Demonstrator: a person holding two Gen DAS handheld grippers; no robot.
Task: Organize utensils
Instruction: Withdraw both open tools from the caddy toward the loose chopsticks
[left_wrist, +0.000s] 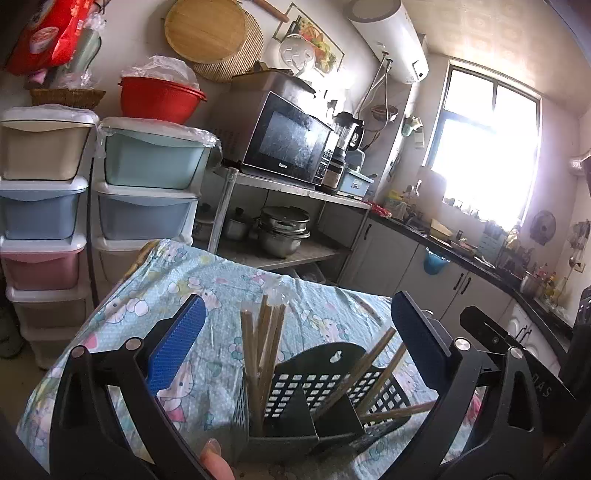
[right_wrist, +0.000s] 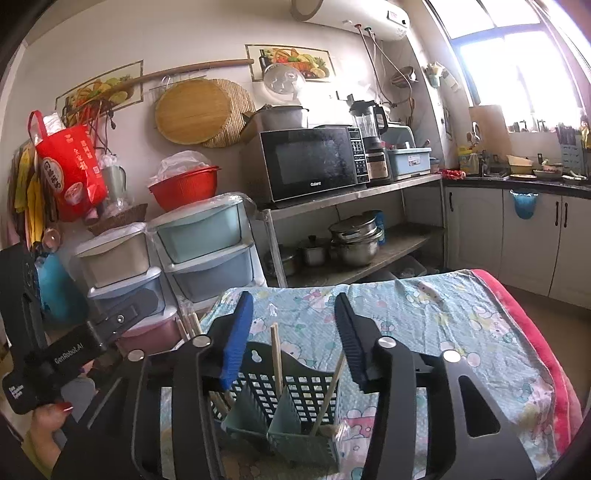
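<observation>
- The rack (left_wrist: 325, 384), a dark slotted utensil holder with dividers, stands on the table at its near edge, between both pairs of gripper fingers
- Chopsticks (left_wrist: 264, 343) stand in a bunch in its left compartment, some in a clear sleeve; a few more lean to the right in the other compartments
- From the right wrist the rack (right_wrist: 291, 391) shows two single sticks, one upright, one leaning
- Left gripper (left_wrist: 299, 339): jaws spread wide either side of the rack, blue pads touching nothing
- Right gripper (right_wrist: 295, 339): jaws parted, nothing clasped, the rack's top below and between them
- A fingertip (left_wrist: 216, 461) shows at the lower edge of the left view; a hand (right_wrist: 48, 424) holds the left gripper's handle in the right view
- The table carries a light blue cartoon-print cloth (left_wrist: 155, 306), with a red blanket (right_wrist: 535, 343) along its right side
- Behind it stand stacked pastel drawers (left_wrist: 147, 192) topped by a red bowl (left_wrist: 160, 98)
- A steel shelf (right_wrist: 354, 194) holds a microwave (right_wrist: 314, 162) and a blender (right_wrist: 371, 136), with pots (right_wrist: 354, 240) beneath
- Round boards (right_wrist: 199, 110) hang on the wall; a water heater (left_wrist: 391, 37) sits up high
- A dark counter over white cabinets (right_wrist: 517, 236) runs under a bright window (left_wrist: 487, 147)
</observation>
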